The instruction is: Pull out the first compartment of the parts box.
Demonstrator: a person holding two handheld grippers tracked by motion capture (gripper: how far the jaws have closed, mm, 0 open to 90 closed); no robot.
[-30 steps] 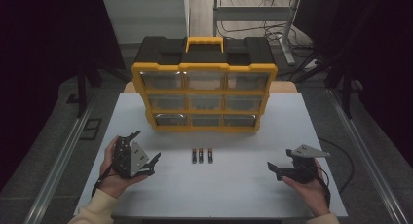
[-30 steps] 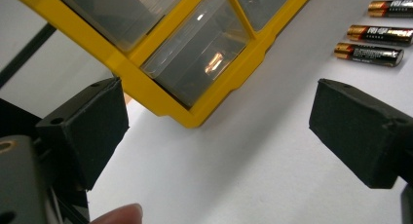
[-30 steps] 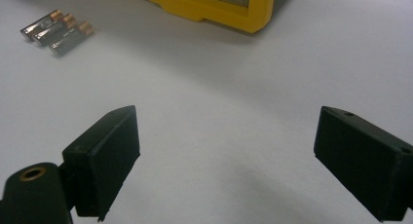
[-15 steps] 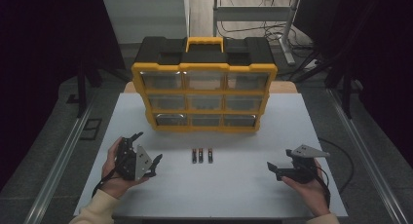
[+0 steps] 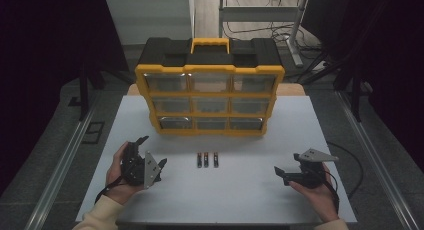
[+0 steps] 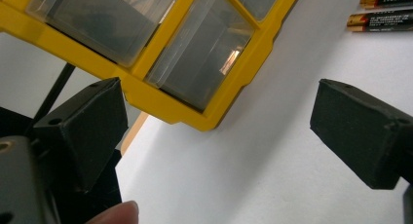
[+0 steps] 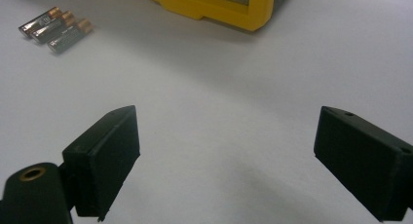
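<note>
- High view: three batteries (image 5: 207, 159) lie side by side on the white worktop (image 5: 240, 190), just in front of the yellow organizer (image 5: 209, 100).
- Left hand-held gripper (image 5: 152, 157): jaws apart, empty, left of the batteries.
- Right hand-held gripper (image 5: 281, 174): jaws apart, empty, well right of them.

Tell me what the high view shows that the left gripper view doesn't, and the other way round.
The high view takes in the organizer's black top and yellow handle, all nine drawers, three batteries in a row, both hands, and the right gripper with jaws apart. The left gripper view gives a close look through two clear drawer fronts, lettering on two batteries, and a fingertip at the bottom edge. Both show the yellow frame, the white table and the open left gripper.
</note>
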